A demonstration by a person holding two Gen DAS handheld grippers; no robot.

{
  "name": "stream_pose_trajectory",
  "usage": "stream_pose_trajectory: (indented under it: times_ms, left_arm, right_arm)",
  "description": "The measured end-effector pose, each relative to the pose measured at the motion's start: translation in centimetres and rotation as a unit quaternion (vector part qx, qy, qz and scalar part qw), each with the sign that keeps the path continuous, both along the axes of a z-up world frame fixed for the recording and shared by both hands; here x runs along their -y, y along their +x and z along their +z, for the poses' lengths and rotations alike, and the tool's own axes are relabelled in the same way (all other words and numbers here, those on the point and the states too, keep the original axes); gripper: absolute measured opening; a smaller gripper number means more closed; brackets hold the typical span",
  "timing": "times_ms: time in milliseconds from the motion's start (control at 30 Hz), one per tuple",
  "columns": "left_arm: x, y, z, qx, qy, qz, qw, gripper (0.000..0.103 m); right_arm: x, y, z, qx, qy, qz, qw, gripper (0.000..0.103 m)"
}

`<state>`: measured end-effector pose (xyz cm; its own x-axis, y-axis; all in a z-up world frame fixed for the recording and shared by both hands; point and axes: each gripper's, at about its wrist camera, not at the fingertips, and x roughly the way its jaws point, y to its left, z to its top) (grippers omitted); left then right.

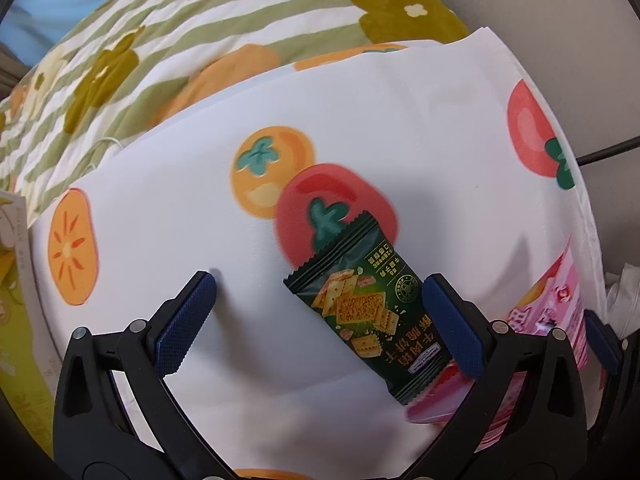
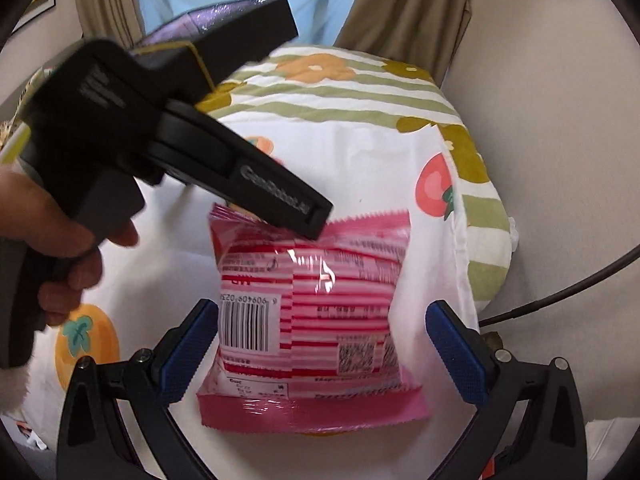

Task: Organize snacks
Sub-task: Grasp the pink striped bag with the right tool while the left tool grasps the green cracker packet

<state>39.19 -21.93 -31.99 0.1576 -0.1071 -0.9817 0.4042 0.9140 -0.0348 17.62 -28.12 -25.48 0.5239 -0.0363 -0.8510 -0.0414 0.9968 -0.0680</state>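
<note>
Two snack packs lay on a white cloth (image 1: pixel 360 128) printed with fruits, and each gripper faced one of them. On the left side, the left gripper (image 1: pixel 320 320) was spread wide and held nothing. The green pack (image 1: pixel 360 304) of crackers lay flat between its fingers, much nearer to the right finger, maybe touching it, and its near end rested on a pink pack (image 2: pixel 312 312). I judged the green pack to be light, with a thin and slippery foil, and the crackers inside break easily. A gentle grip across its narrow middle seemed best, not on the crimped ends.

To the right, the right gripper (image 2: pixel 324 344) was also spread, empty, with the pink pack lying between its fingers, back side up with the barcode. This pack looked puffy and soft, so it would give under pressure. Taking it across the middle, or by the flat sealed near edge, seemed safer.
</note>
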Motion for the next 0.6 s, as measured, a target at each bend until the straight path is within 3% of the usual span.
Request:
stream_pose_trajectory:
  times_ms: [300,600]
  left_arm:
    - [-4.0,-1.2,0.3,-0.002,0.027,-0.002,0.9996,0.102]
    - [-5.4,-3.5,0.9,-0.002,0.036,0.002,0.9994,0.102]
  right_arm:
    - [-0.4,-0.5,-0.7,-0.013,-0.010,0.022,1.000,0.103]
    - [-0.5,-1.0,-0.4,-0.016,-0.013,0.041,0.999,0.103]
